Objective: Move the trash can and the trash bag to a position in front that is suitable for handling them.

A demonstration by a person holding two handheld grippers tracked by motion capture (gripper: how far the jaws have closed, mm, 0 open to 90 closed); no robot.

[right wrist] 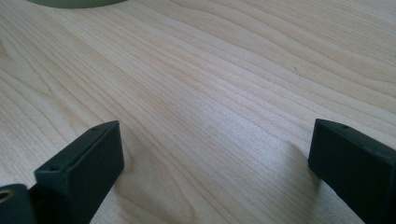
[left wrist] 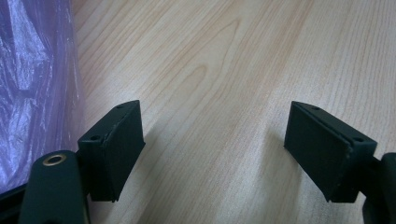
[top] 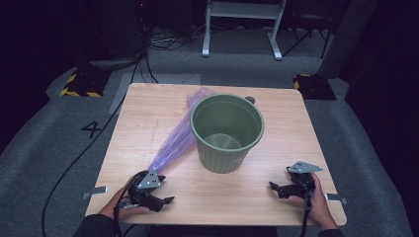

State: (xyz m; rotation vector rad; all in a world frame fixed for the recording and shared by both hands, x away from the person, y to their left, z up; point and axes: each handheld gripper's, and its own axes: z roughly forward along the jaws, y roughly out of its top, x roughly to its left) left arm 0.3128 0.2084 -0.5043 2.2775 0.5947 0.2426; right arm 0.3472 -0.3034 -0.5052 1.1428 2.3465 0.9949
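Observation:
A green ribbed bin [top: 226, 132] stands upright and empty in the middle of the wooden table [top: 148, 113]. A long purple plastic bag [top: 179, 138] lies flat from behind the bin's left side toward the front left. My left gripper [top: 165, 197] rests near the front left edge, just beside the bag's near end, open with nothing between its jaws. The bag's edge [left wrist: 32, 88] fills the left of the left gripper view. My right gripper [top: 276, 189] sits at the front right, open over bare wood, and the bin's base [right wrist: 74, 3] shows at the top.
Grey carpet surrounds the table, with a black cable [top: 74, 163] trailing on the left. Metal brackets [top: 95, 191] stick out at the table's front corners. A white frame [top: 242, 24] and yellow-black striped bases [top: 79, 85] stand beyond the far edge.

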